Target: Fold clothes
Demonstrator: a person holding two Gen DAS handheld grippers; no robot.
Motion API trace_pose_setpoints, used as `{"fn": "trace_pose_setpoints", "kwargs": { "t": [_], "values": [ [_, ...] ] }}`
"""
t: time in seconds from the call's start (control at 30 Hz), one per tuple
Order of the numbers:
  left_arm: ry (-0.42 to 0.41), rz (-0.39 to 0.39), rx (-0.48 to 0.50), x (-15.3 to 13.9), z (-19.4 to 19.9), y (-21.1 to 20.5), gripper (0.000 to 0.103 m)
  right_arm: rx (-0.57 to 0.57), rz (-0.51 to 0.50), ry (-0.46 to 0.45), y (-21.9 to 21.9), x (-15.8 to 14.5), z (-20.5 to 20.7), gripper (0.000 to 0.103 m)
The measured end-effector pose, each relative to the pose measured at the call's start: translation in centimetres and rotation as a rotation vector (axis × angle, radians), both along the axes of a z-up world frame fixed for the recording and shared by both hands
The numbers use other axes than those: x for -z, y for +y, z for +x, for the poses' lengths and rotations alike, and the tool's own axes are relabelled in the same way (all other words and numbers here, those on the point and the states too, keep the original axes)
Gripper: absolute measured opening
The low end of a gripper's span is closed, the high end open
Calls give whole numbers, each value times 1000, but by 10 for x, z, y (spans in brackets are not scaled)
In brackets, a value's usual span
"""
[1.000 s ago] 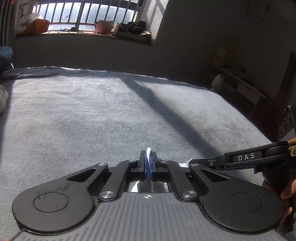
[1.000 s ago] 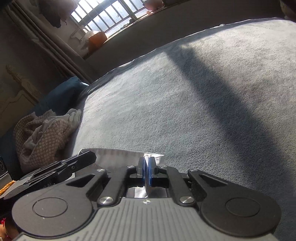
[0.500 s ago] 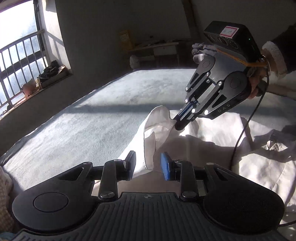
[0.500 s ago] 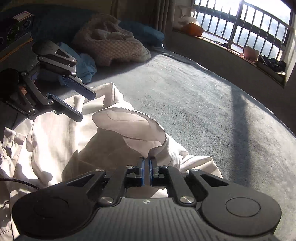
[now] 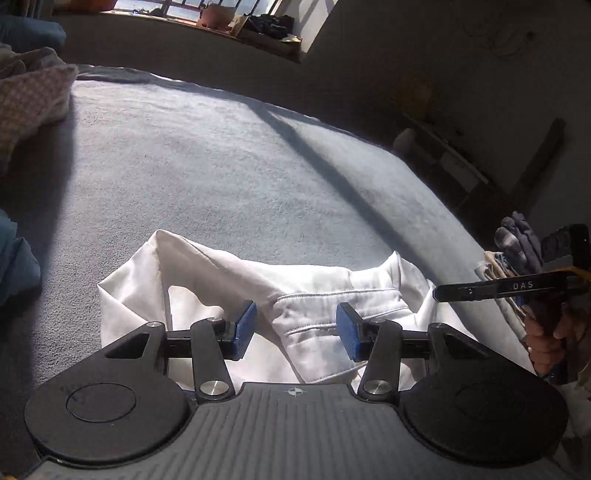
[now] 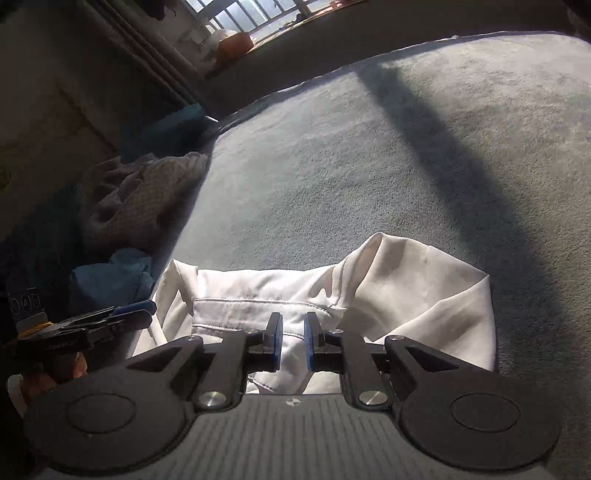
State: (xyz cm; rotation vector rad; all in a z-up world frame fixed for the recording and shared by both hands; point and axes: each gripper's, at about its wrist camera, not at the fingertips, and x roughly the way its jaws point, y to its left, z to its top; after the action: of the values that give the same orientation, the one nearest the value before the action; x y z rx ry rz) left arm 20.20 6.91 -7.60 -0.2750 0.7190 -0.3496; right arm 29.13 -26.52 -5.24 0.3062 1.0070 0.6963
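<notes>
White garment (image 5: 321, 291), crumpled, lying on the near part of a grey blanket (image 5: 207, 162) that covers the bed; stitched band facing up, folds raised at both ends. Same garment (image 6: 332, 295) in the right wrist view, one bulging fold toward the right edge. Broad band of shadow crossing the blanket (image 6: 332, 166) diagonally.

Left gripper (image 5: 295, 328): jaws apart and opening, blue pads (image 5: 243, 325) standing over the stitched band, cloth visible in the gap, pads not pressing on it; released. Seen from the right wrist view, left gripper (image 6: 140, 312) low at the left edge, just beside the garment's left end.

Right gripper (image 6: 293, 341): jaws narrowly apart and opening, blue pads (image 6: 309, 343) with a slim gap over the white cloth, no pinch visible; released. Seen from the left wrist view, right gripper (image 5: 443, 293) as a thin black finger reaching in from the right above the garment's right end, held by a hand (image 5: 546, 332).

Heap of patterned clothes (image 5: 29, 96) at the far left of the bed, well apart from the garment; same heap (image 6: 147, 192) in the right wrist view, with a blue cloth (image 6: 110, 280) nearer, just beside the garment's left end. Barred window (image 6: 258, 18) and sill with an orange object (image 6: 232, 44) beyond the bed.
</notes>
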Motion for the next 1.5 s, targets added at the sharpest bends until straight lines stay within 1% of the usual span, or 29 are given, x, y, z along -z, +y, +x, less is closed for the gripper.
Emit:
{"fn": "trace_pose_setpoints", "kwargs": {
  "t": [0.03,0.1,0.13,0.2,0.27,0.3,0.33,0.37,0.43,0.53,0.6,0.67,0.73,0.8,0.83,0.93,1.0,1.1,1.23,1.33,1.43,1.47,1.5],
  "values": [
    [-20,39,31,-1,2,-7,47,-23,-20,-8,8,1,1,14],
    [-71,150,92,1,5,-26,47,-82,-78,-38,25,6,-1,14],
    [-101,227,126,4,7,-38,47,-118,-115,-59,34,9,-3,14],
    [-148,389,150,16,10,-57,47,-179,-231,-141,59,23,-9,14],
    [-128,498,161,35,15,-67,47,-231,-354,-221,80,39,-12,13],
    [-115,550,167,44,18,-71,48,-243,-381,-256,86,44,-14,13],
    [-119,557,162,48,18,-72,48,-254,-404,-291,91,49,-15,13],
    [-127,554,155,50,18,-71,49,-254,-419,-305,94,48,-16,13],
    [-127,543,143,43,16,-66,49,-254,-441,-322,98,44,-18,13],
    [-123,527,125,32,12,-60,50,-245,-452,-356,94,28,-25,13],
    [-114,518,106,29,9,-55,52,-214,-423,-351,89,22,-25,13],
    [-102,511,82,25,5,-50,53,-182,-412,-318,87,24,-21,13],
    [-89,505,54,20,1,-45,53,-168,-438,-274,88,36,-17,13],
    [-77,499,26,14,-3,-40,53,-147,-455,-273,89,41,-16,13],
    [-70,496,11,11,-5,-37,53,-122,-445,-268,87,35,-17,13],
    [-84,465,-47,-10,-19,-19,53,-72,-348,-278,73,8,-31,14],
    [-81,434,-96,-29,-34,-2,53,-61,-311,-295,64,-9,-44,14],
    [-80,382,-140,-53,-61,20,54,-43,-298,-278,58,-20,-57,15],
    [-70,332,-170,-75,-99,43,55,-31,-273,-244,58,-25,-75,15],
    [-51,269,-189,-88,-132,62,56,-13,-256,-197,58,-24,-90,15],
    [13,202,-186,-93,-169,82,57,-10,-173,-161,48,-29,-119,15],
    [34,182,-182,-92,-182,89,58,-10,-141,-150,44,-31,-136,15],
    [62,164,-176,-90,-192,93,60,-12,-115,-141,40,-32,-147,15]
  ]
}}
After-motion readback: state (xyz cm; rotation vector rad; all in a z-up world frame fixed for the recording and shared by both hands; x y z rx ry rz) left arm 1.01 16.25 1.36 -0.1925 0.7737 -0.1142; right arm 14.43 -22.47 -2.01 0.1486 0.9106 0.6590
